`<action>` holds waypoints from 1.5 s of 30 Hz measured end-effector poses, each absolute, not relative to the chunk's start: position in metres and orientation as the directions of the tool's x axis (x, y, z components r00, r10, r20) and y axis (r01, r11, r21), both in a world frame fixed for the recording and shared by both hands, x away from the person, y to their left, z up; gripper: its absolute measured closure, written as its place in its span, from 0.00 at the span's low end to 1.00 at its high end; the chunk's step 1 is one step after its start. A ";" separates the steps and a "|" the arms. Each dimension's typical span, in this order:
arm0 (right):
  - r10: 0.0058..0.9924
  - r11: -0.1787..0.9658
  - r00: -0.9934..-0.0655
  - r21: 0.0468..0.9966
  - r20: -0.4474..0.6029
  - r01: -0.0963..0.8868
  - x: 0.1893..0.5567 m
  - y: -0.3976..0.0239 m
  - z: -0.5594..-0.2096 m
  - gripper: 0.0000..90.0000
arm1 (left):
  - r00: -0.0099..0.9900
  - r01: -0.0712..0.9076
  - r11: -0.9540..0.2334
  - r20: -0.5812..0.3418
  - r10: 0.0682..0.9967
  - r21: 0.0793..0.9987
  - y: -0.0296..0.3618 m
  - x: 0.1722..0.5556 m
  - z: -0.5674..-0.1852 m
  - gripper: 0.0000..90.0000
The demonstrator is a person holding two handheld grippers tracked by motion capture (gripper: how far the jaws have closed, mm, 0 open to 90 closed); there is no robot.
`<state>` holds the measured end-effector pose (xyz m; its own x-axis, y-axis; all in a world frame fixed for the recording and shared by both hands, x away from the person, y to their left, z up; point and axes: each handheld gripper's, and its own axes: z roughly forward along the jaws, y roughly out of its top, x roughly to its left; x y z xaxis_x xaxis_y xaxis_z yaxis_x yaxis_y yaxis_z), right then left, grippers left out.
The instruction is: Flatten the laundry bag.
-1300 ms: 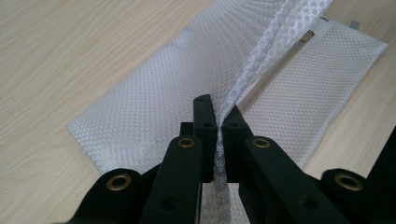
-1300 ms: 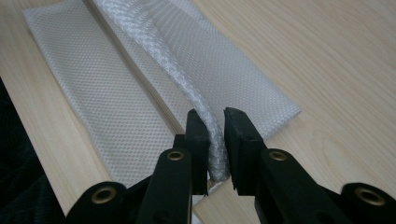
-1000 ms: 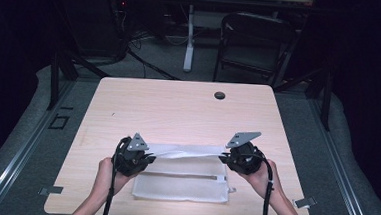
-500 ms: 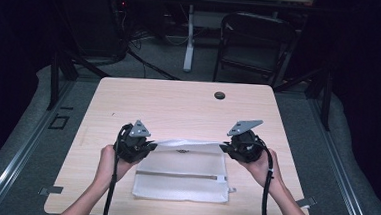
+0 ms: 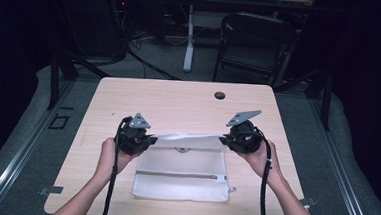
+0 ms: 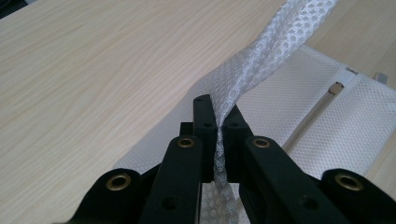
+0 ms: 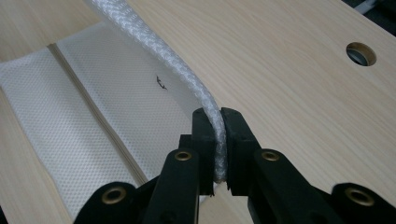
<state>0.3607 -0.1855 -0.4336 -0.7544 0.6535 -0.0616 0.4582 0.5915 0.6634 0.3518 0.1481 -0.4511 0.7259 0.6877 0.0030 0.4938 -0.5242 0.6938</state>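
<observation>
A white mesh bag (image 5: 182, 172) with a zipper lies on the near half of the wooden table (image 5: 179, 102). Its far edge is lifted off the table and stretched between both grippers. My left gripper (image 5: 149, 139) is shut on the bag's far left corner; in the left gripper view the mesh (image 6: 261, 51) is pinched between the jaws (image 6: 218, 123). My right gripper (image 5: 223, 139) is shut on the far right corner, where the rolled mesh edge (image 7: 159, 51) runs out of the jaws (image 7: 218, 135). The zipper (image 5: 179, 175) crosses the bag near its front.
A round cable hole (image 5: 220, 95) sits at the table's far middle. Bare wood lies beyond the bag. A dark chair (image 5: 255, 46) and a white desk leg (image 5: 189, 37) stand on the floor behind the table.
Both grippers have moved away from the person and slightly up, drawing the bag's pinched edge toward the table's middle. More of the bag now lies flat in front of them.
</observation>
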 end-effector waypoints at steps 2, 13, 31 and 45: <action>0.659 0.586 -0.750 0.665 -0.059 0.463 0.364 -0.186 -0.433 0.94 | 0.727 0.499 -0.521 -0.007 0.687 0.693 0.148 0.356 -0.450 0.99; 0.684 0.548 -0.729 0.679 -0.027 0.489 0.380 -0.190 -0.436 0.82 | 0.716 0.516 -0.503 -0.027 0.698 0.694 0.148 0.375 -0.445 0.99; 0.734 0.481 -0.680 0.715 -0.012 0.507 0.400 -0.188 -0.443 0.87 | 0.678 0.525 -0.489 0.004 0.735 0.697 0.142 0.405 -0.444 0.99; 0.765 0.441 -0.644 0.717 0.015 0.540 0.413 -0.194 -0.445 0.69 | 0.646 0.543 -0.471 0.012 0.763 0.696 0.139 0.429 -0.453 0.98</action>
